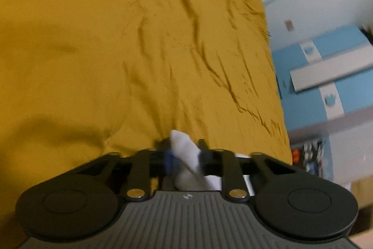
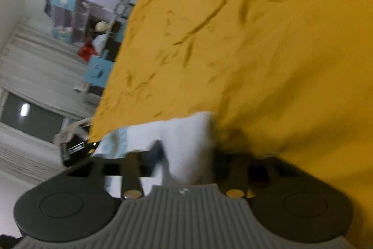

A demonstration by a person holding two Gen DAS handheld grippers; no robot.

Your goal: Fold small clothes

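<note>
My left gripper (image 1: 185,155) is shut on a small white garment (image 1: 185,148), which bunches up between the fingers and hangs down behind them. My right gripper (image 2: 186,155) is shut on white cloth (image 2: 186,132) with a pale blue edge on its left; the cloth spreads to the left of the fingers. Both are held above a mustard-yellow bedsheet (image 1: 116,50), which also shows in the right wrist view (image 2: 256,50). Both views are motion-blurred. I cannot tell whether the two grippers hold the same piece.
The bed's right edge runs past a blue and white cabinet (image 1: 326,85). In the right wrist view the bed's left edge borders a shelf unit (image 2: 81,15), a red item (image 2: 87,51) and a window (image 2: 30,118).
</note>
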